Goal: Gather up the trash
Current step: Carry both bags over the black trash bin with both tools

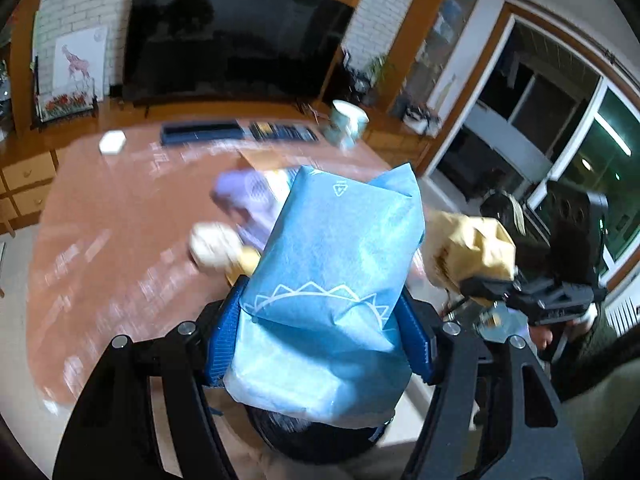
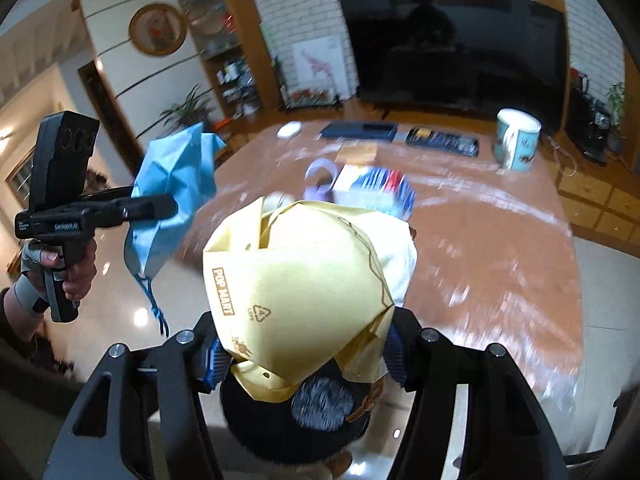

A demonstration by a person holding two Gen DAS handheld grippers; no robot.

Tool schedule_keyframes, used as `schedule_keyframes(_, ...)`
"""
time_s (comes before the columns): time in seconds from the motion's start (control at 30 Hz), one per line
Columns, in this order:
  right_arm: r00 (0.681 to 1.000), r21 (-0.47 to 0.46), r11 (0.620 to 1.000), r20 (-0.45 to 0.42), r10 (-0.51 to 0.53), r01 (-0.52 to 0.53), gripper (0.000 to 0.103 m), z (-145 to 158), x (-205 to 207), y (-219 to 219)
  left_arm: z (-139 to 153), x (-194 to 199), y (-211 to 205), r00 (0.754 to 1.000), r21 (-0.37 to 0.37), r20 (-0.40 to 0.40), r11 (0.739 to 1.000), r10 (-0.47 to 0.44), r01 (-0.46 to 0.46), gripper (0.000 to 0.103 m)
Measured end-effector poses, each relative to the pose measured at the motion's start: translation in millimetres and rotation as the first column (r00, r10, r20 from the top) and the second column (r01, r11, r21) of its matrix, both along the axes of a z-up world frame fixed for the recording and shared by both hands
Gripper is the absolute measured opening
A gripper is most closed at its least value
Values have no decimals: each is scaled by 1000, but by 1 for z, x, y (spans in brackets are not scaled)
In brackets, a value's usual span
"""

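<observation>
My left gripper is shut on a blue plastic bag and holds it in the air above the table's near edge; the bag also shows in the right wrist view. My right gripper is shut on a yellow Pop Mart bag, also seen in the left wrist view. Below both is a dark round bin. On the brown table lie a purple wrapper, a crumpled white ball and a blue-white box.
A white-blue mug stands at the table's far right. A dark keyboard, a dark flat case and a small white puck lie along the far edge. A large TV stands behind on a wooden cabinet.
</observation>
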State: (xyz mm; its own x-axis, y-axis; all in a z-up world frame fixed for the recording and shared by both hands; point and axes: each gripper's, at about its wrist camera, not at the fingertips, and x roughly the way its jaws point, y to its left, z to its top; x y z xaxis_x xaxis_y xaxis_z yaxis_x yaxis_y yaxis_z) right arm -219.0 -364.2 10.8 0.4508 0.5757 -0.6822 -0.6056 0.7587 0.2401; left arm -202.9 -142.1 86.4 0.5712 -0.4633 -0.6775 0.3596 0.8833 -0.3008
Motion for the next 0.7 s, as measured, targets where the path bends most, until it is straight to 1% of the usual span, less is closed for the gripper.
schedule_keyframes(0.1,999,-10,999,-42,33,-34,61,-15,-14,-3,-20,-25,-24,998,63,-44,997,-45,48,69)
schedule_keyframes(0.2,994,-28,998,-92,62,-64,61,-36,-24,-3,-41,-36,-41,994,113,-93,991,-64,75,69)
schedule_keyframes(0.27,988,-33,996,-135,80,-86,61,-53,-28,-2,-58,-39,-47,990,128,-128,988,-66,82,69)
schedule_keyframes(0.37,982,-55,993,-168,90,-100,61,-73,-30,2,-83,-38,-50,983,146,-172,986,-57,83,69)
schedule_keyframes(0.43,977,-72,991,-191,95,-111,61,-87,-29,8,-102,-37,-53,978,171,-203,982,-44,80,69)
schedule_keyframes(0.47,974,-79,990,-203,99,-117,61,-95,-28,10,-109,-49,-59,977,178,-207,981,-42,80,69)
schedule_keyframes(0.53,970,-89,989,-223,94,-117,61,-107,-25,15,-124,-48,-60,973,190,-228,980,-22,67,69)
schedule_keyframes(0.63,962,-100,989,-263,75,-105,61,-129,-20,21,-142,-41,-58,967,188,-256,982,14,35,69)
schedule_keyframes(0.7,958,-100,991,-283,55,-87,61,-138,-16,22,-150,-37,-58,963,197,-266,980,32,21,69)
